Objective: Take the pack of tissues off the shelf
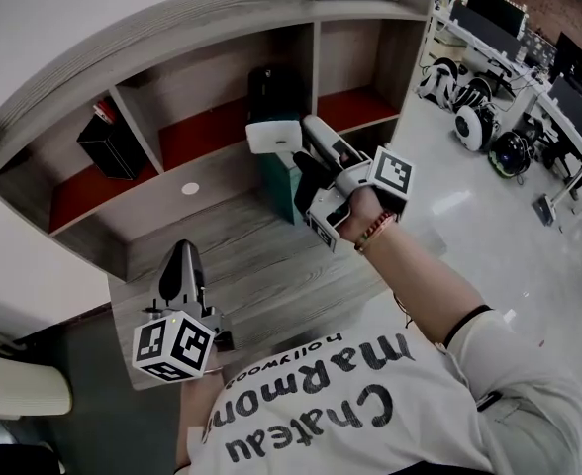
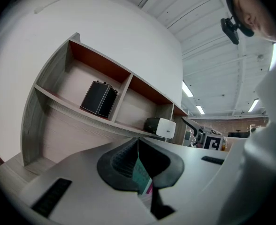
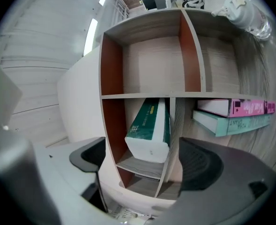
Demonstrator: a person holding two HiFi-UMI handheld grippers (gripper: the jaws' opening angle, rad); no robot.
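Tissue pack (image 3: 149, 125) lengthwise into shelf (image 3: 111, 69), tilted, white end facing out.

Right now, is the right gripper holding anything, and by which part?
Nothing: right gripper is open; the pack lies on the shelf ahead, ungripped.

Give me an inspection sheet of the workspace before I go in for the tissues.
Surface: grey wood desk with a shelf at its back.
Job's things: pack of tissues in the shelf's middle compartment, white end sticking out at the front.
Clutter: black box in the left compartment; teal and pink books below the pack's shelf board.
Grippers: right hand-held gripper open, facing the pack, not touching it; left hand-held gripper with jaws together, low over the desk.
Cables: nothing seen.
Surroundings: monitors on desks and black-and-white gear off to the right.
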